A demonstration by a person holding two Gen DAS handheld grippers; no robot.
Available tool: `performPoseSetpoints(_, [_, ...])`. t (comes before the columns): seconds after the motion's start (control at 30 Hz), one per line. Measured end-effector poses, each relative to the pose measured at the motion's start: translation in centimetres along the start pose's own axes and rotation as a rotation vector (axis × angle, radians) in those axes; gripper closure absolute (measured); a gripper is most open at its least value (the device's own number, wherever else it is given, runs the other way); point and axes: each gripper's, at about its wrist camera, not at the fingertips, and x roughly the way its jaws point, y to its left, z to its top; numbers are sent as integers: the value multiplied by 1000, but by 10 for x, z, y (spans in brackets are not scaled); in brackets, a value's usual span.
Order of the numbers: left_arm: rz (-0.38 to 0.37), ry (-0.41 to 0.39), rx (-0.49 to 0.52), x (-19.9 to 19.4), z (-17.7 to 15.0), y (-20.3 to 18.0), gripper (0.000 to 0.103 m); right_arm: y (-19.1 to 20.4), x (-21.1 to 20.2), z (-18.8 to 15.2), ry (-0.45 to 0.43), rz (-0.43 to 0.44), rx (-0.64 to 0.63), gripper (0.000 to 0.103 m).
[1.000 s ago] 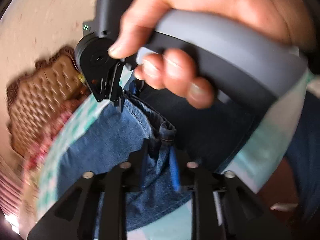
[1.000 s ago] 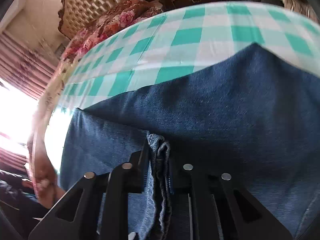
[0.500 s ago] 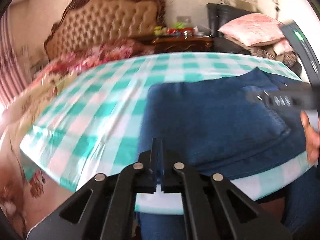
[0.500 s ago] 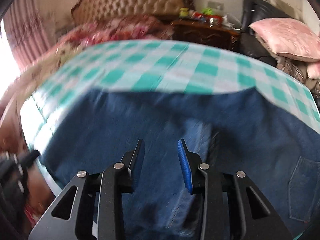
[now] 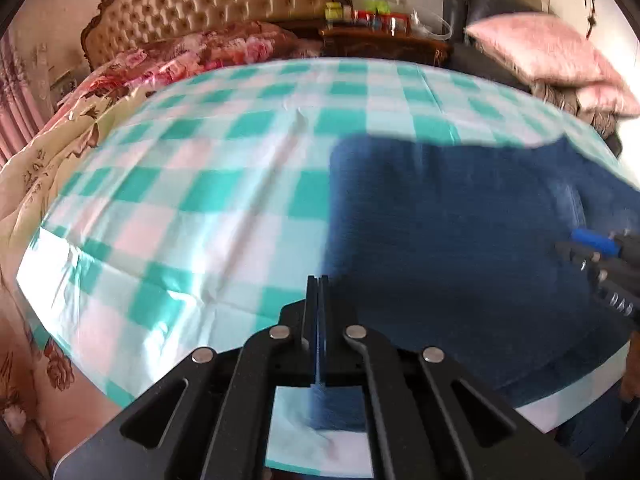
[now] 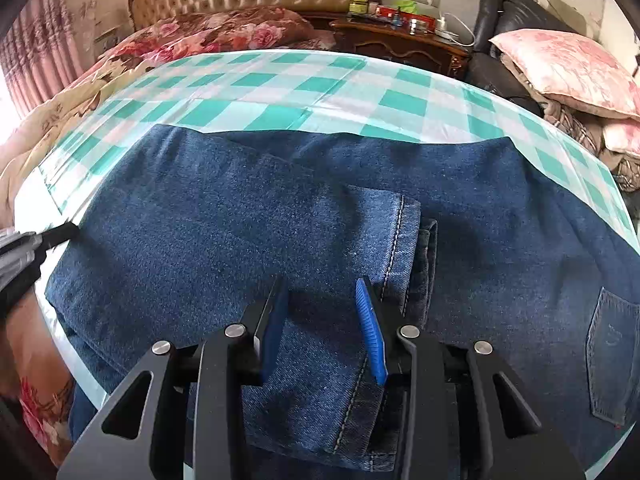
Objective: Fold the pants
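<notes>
The pants (image 6: 224, 240) are laid flat on the worktop (image 6: 280, 92), which is covered with a green and white checked cloth. One part is folded over the top, so a hem (image 6: 404, 240) is seen in the middle and a pocket (image 6: 612, 356) at the near right. It is judged that the fold is already made and the cloth is let go so it can lie flat.

The right hand-held gripper (image 6: 324, 320) is held just above the folded part, its jaws spread partway, and nothing is pinched. The left hand-held gripper (image 5: 317, 296) is held by the left edge of the pants, its jaws pressed together, and nothing is held
</notes>
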Motion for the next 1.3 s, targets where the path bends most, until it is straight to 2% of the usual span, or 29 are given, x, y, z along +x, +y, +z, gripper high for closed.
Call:
performPoseSetpoints(0.1, [-48, -56, 101, -3, 33, -12, 103, 2, -1, -1, 0, -4, -1, 67])
performPoseSetpoints(0.13, [-83, -77, 120, -2, 40, -17, 103, 4, -1, -1, 2, -11, -6, 67])
performPoseSetpoints(0.17, [-175, -59, 114, 11, 54, -21, 99, 4, -1, 0, 5, -11, -4, 67])
performPoseSetpoints(0.2, [-189, -41, 113, 23, 62, -23, 99, 4, -1, 0, 7, -9, -2, 67])
performPoseSetpoints(0.27, [-138, -4, 157, 56, 78, -27, 99, 3, -1, 0, 11, -5, -3, 67])
performPoseSetpoints(0.37, [-9, 26, 104, 81, 96, -7, 102, 4, -1, 0, 11, -7, -6, 67])
performPoseSetpoints(0.43, [-82, -12, 54, 69, 99, 0, 102, 2, -1, 0, 9, 0, -6, 67])
performPoseSetpoints(0.47, [-160, -43, 52, 57, 97, -3, 102, 3, -1, 0, 9, 0, -7, 67])
performPoseSetpoints(0.5, [-237, -52, 87, 50, 93, -12, 102, 3, 0, 0, 11, -2, -6, 67])
performPoseSetpoints(0.53, [-278, -35, 125, 52, 89, -22, 98, 2, 0, 1, 15, -4, -7, 67])
performPoseSetpoints(0.57, [-280, -11, 154, 57, 85, -26, 98, 2, 0, 1, 17, -3, -7, 67])
performPoseSetpoints(0.63, [-168, 35, 169, 79, 81, -23, 100, 2, 0, 1, 20, -1, -8, 67])
performPoseSetpoints(0.7, [-83, 18, 78, 85, 89, 0, 101, 2, 0, 2, 25, -2, -6, 67])
performPoseSetpoints(0.73, [-46, -21, 41, 74, 93, 10, 100, 0, -1, 3, 35, 8, 3, 67])
performPoseSetpoints(0.8, [-133, -68, 29, 52, 95, 11, 96, -7, -5, 7, 32, 38, 47, 68])
performPoseSetpoints(0.87, [-226, -94, 86, 33, 87, -5, 87, -20, -19, 17, -48, 36, 102, 67])
performPoseSetpoints(0.97, [-334, -79, 158, 31, 71, -38, 78, -31, -21, 32, -95, -7, 123, 67])
performPoseSetpoints(1.0, [-332, -61, 170, 38, 68, -46, 75, -33, -16, 36, -87, -16, 119, 68])
performPoseSetpoints(1.03, [-298, -35, 179, 48, 66, -50, 72, -35, -7, 39, -62, -36, 106, 68])
performPoseSetpoints(1.1, [-123, 37, 123, 77, 67, -41, 73, -38, 11, 40, 4, -81, 86, 68])
performPoseSetpoints(1.13, [-119, 41, 80, 78, 68, -34, 81, -41, 19, 39, 22, -73, 83, 68])
performPoseSetpoints(1.17, [-106, 32, 23, 72, 71, -24, 81, -42, 19, 38, 10, -73, 79, 66])
performPoseSetpoints(1.23, [-27, -12, 53, 55, 69, -22, 74, -44, 17, 38, 8, -67, 70, 66])
performPoseSetpoints(1.3, [-106, -35, 49, 43, 65, -22, 74, -47, 3, 37, -31, -76, 113, 66])
